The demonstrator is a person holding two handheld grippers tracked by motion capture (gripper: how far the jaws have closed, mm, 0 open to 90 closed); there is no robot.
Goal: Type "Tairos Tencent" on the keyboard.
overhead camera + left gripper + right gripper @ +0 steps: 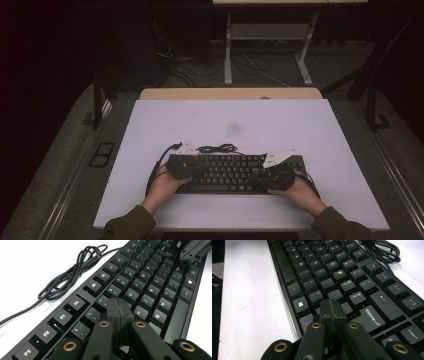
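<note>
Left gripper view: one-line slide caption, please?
Shut left gripper poised over the black keyboard, its bundled cable lying alongside.

Left claw (119, 315) closed — tips over the black keyboard (140, 287) near the G key, bundled cable (72, 272) beside it

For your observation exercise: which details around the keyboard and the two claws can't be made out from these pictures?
- High view: keyboard legends too small; both ends covered by the left claw and right claw.
- Left gripper view: the keys under the shut left claw; cable cut by the left edge.
- Right gripper view: keys behind the shut right claw.
</note>
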